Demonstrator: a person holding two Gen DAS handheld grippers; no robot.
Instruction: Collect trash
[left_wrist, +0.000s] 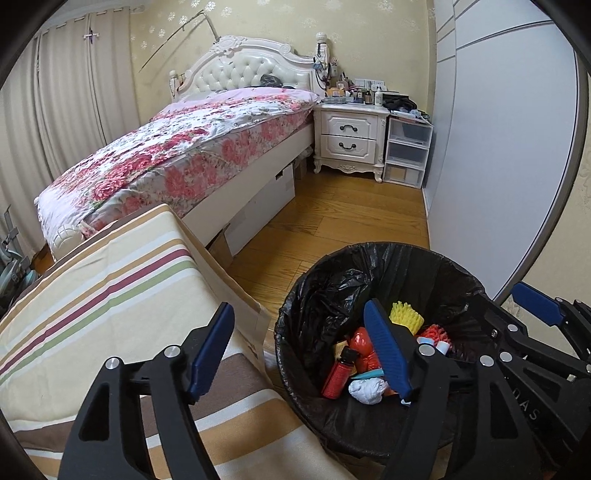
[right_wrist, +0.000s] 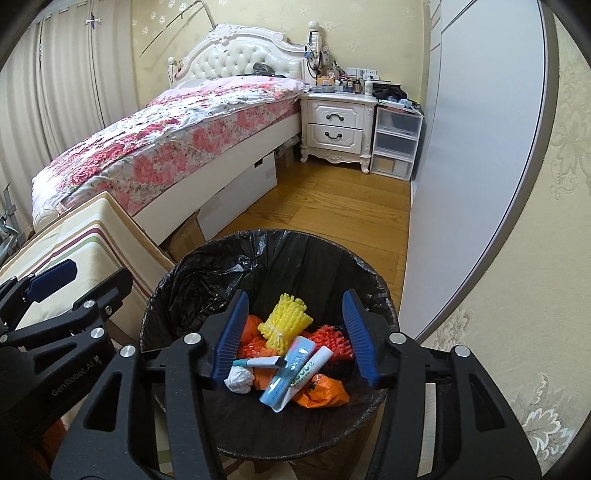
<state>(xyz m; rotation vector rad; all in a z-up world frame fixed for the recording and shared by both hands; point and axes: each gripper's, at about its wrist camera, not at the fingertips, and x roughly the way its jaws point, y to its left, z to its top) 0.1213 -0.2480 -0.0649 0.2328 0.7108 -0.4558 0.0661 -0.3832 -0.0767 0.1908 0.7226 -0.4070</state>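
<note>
A black-lined trash bin (right_wrist: 236, 251) stands on the wood floor; in the left wrist view its rim (left_wrist: 369, 251) is at lower right. Inside lie a yellow foam net (right_wrist: 284, 319), a red foam net (right_wrist: 330, 338), toothpaste tubes (right_wrist: 291, 373), a white wad (right_wrist: 240, 380), orange bags (right_wrist: 321, 395) and a red bottle (left_wrist: 338, 373). My right gripper (right_wrist: 295, 339) is open and empty over the bin. My left gripper (left_wrist: 299, 350) is open and empty, left finger over a striped cloth (left_wrist: 110, 295), right finger over the bin.
A bed with a floral quilt (left_wrist: 192, 155) runs along the left. A white nightstand (left_wrist: 349, 138) and plastic drawers (left_wrist: 406, 147) stand at the far wall. A grey wardrobe door (left_wrist: 498, 147) lines the right. Bare wood floor (left_wrist: 351, 214) lies between.
</note>
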